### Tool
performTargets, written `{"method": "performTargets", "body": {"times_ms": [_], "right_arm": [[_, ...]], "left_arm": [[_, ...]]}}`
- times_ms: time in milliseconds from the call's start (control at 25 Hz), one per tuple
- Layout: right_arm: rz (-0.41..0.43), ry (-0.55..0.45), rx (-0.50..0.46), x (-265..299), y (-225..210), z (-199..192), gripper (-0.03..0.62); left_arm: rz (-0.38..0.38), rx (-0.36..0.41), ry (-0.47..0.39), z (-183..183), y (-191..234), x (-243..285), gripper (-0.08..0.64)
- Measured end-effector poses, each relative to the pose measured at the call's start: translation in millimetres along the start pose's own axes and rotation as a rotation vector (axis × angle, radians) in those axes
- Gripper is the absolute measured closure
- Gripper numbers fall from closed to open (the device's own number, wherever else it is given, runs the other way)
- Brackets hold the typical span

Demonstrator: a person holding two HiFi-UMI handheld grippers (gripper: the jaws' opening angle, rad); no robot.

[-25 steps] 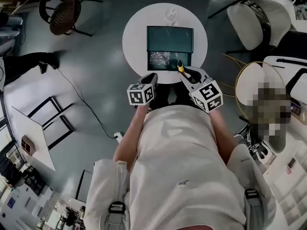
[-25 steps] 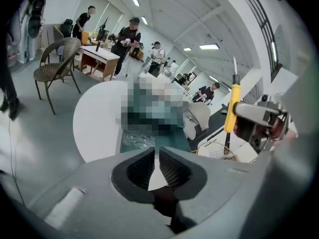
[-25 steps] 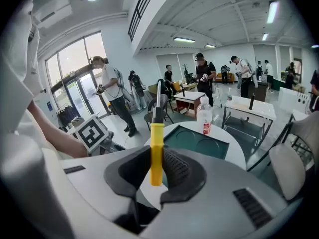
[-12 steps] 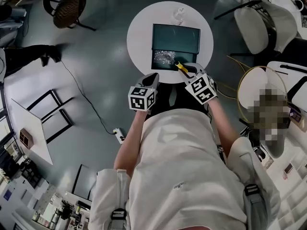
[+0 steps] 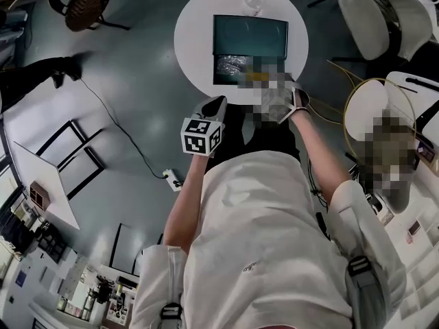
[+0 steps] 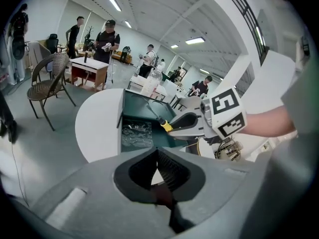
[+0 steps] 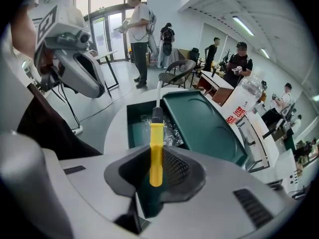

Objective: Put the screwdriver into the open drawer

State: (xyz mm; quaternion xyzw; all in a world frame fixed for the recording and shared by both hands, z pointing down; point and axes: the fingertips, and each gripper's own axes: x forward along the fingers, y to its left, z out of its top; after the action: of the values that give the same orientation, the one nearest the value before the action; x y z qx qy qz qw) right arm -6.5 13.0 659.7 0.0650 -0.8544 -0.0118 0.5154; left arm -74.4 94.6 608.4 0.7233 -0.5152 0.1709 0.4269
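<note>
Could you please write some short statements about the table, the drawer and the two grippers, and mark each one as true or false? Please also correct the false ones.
1. The right gripper holds a screwdriver with a yellow handle. True.
2. The left gripper is open around the drawer's front. False: it is shut with nothing between its jaws, and it is short of the drawer.
3. The drawer is closed. False: it is open, with crumpled clear plastic inside.
4. The table is round and white. True.
5. The screwdriver lies in the drawer. False: the right gripper holds it, with its tip pointing toward the drawer.
</note>
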Motion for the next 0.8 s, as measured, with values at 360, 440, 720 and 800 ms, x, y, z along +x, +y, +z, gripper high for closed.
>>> {"method": "performTargets", "body": {"times_ms": [360, 440, 720, 800], "right_arm": [[-0.017, 0.119, -0.09, 36, -2, -17, 0.512], [-0.027, 0.143, -0.105, 43, -4, -21, 0.512], [-0.073, 0.206, -0.152, 65, -10, -27, 0.511], [-0.088, 0.213, -0.172, 69, -12, -29, 0.512]], "left_arm": [[-0.006, 0.028, 0.006, -4, -6, -1, 0.548], [-0.006, 0.029, 0.011, -5, -7, 1, 0.548], [-0.012, 0.027, 0.048, -18, -8, 1, 0.548], [-0.01, 0.022, 0.05, -19, -8, 1, 0.548]]}}
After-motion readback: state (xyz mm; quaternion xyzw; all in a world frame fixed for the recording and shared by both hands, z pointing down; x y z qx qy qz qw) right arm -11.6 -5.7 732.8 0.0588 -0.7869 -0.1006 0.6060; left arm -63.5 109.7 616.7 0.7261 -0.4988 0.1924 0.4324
